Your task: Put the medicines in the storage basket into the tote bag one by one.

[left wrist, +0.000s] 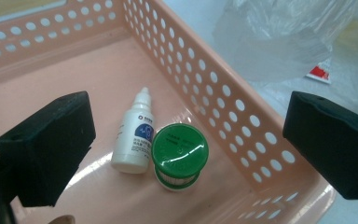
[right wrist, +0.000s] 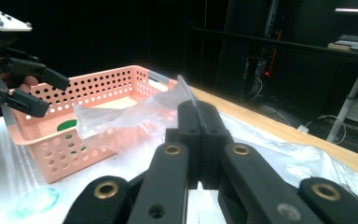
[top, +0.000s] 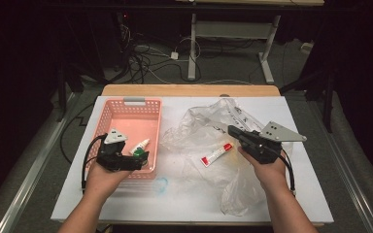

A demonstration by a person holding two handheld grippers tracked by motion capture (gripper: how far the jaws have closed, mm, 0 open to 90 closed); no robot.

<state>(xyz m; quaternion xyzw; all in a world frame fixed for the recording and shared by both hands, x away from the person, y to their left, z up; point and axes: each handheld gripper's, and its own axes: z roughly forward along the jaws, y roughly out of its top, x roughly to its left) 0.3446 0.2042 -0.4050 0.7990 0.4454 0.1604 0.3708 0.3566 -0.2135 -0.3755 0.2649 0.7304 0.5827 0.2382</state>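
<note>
1. Your right hand-held gripper [top: 232, 130] is clamped shut on a fold of the clear plastic bag [top: 213, 141], which lies crumpled on the right half of the bench [top: 184, 204]. In the right gripper view the film [right wrist: 121, 119] rises thin and taut from the closed jaws. If you pull hard or jerk, it could tear or slip out of the pinch.

2. The red-and-white tube [top: 216, 154] lies in or under the bag, near its middle; through the film I cannot tell which. If you lift the bag by this one fold, the tube may slide out and roll toward the near edge of the bench.

3. Your left hand-held gripper [top: 143, 156] hangs with its jaws wide and empty over the near right corner of the pink basket [top: 108, 114]. One jaw sits over the basket floor and the other outside the right wall, so if you lower it now the wall could catch between them and tip or drag the basket.

4. In the basket, the white dropper bottle [left wrist: 134, 135] lies touching the green-capped jar [left wrist: 179, 155]. If you reach for one, you may nudge the other, since they sit so close.

5. The bag spreads up to the basket's right side. If you drag it left, loose film could drape over the rim.
</note>
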